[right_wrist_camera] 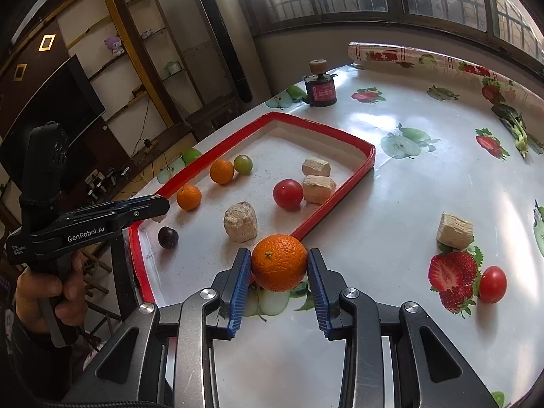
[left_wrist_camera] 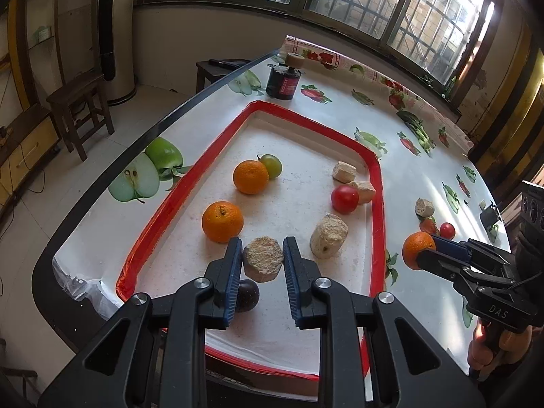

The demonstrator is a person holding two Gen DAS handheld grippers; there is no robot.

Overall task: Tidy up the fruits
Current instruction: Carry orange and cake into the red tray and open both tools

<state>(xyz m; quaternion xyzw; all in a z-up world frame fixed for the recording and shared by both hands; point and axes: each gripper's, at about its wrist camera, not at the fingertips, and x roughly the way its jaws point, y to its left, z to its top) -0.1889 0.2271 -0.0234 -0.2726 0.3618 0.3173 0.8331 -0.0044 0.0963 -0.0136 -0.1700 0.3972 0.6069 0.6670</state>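
Note:
My left gripper [left_wrist_camera: 262, 255] is shut on a beige crumbly chunk [left_wrist_camera: 262, 262] and holds it over the red-rimmed tray [left_wrist_camera: 153, 217]. A dark plum [left_wrist_camera: 247, 295] lies just below it. My right gripper [right_wrist_camera: 279, 273] is shut on an orange [right_wrist_camera: 279, 262], just outside the tray's near right rim [right_wrist_camera: 319, 214]. In the tray lie two oranges [left_wrist_camera: 222, 221] [left_wrist_camera: 251, 176], a green tomato [left_wrist_camera: 272, 166], a red tomato [left_wrist_camera: 344, 199] and several beige chunks [left_wrist_camera: 329, 240].
Outside the tray on the fruit-print tablecloth lie a beige chunk [right_wrist_camera: 455, 230] and a small red tomato [right_wrist_camera: 492, 284]. A dark jar [right_wrist_camera: 320, 91] stands at the table's far end. Wooden stools [left_wrist_camera: 80, 102] stand on the floor to the left.

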